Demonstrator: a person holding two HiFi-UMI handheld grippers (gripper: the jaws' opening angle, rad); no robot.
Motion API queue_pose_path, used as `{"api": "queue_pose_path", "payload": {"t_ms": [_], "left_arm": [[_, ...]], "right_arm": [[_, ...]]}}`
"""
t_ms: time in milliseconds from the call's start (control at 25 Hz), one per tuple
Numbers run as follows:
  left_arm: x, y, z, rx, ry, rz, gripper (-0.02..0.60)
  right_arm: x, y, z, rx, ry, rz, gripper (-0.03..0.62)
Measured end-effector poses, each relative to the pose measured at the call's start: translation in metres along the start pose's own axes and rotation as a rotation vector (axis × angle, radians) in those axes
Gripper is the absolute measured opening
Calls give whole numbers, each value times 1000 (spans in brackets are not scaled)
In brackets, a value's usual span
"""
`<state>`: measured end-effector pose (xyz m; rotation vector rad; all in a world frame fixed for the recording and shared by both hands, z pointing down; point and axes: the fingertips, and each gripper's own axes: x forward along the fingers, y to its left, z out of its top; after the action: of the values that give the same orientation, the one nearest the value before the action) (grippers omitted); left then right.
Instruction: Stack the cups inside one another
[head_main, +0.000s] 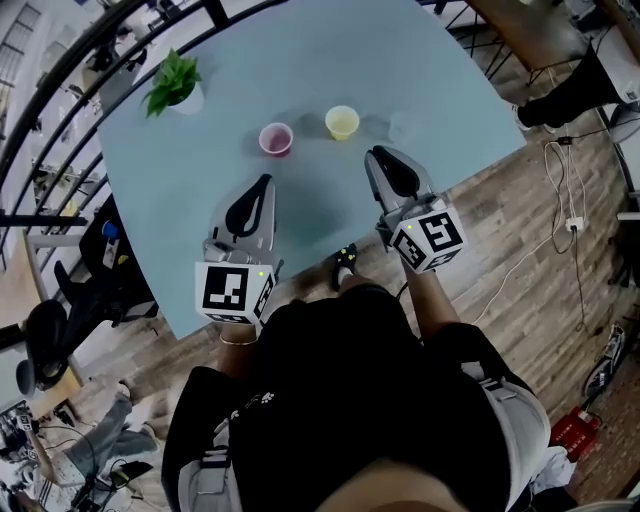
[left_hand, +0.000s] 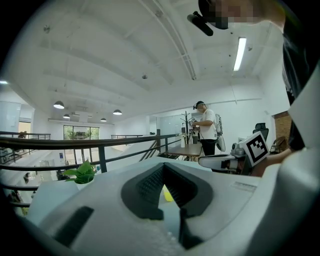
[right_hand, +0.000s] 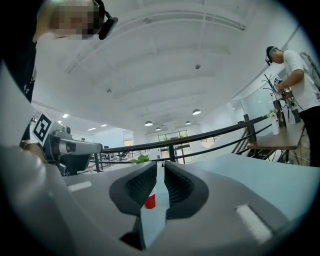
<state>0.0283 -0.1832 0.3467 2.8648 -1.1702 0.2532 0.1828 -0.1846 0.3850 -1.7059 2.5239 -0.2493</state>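
A pink cup (head_main: 276, 139) and a yellow cup (head_main: 342, 122) stand upright and apart on the pale blue table (head_main: 300, 60). A faint pale shape (head_main: 405, 125) right of the yellow cup is too dim to tell. My left gripper (head_main: 265, 181) hovers short of the pink cup; its jaws (left_hand: 163, 166) touch at the tips, and the yellow cup (left_hand: 167, 194) shows through the gap below them. My right gripper (head_main: 372, 153) sits just short of the yellow cup. A narrow slit parts its jaws (right_hand: 160, 164), with nothing in it. The pink cup (right_hand: 150, 201) shows beyond them.
A small potted plant (head_main: 175, 85) stands at the table's far left corner. A dark railing (head_main: 60, 110) runs along the table's left side. The table's near edge (head_main: 300, 285) lies just under both grippers. A person (left_hand: 205, 125) stands at another table further off.
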Motion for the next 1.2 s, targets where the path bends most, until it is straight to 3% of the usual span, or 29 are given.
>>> {"api": "queue_pose_path", "payload": {"t_ms": [800,1080,1200], "left_arm": [[28,26,-9,-17,60,168,-8],[26,35,-11,-33,70,219,-8],[26,37,-10,-48,76,245,-8]], "right_arm": [[81,-64,-76,-8,168,0,179],[101,-73,-100,-28,229,-8,271],[108,-77,-112,-40,261,-19,343]]}}
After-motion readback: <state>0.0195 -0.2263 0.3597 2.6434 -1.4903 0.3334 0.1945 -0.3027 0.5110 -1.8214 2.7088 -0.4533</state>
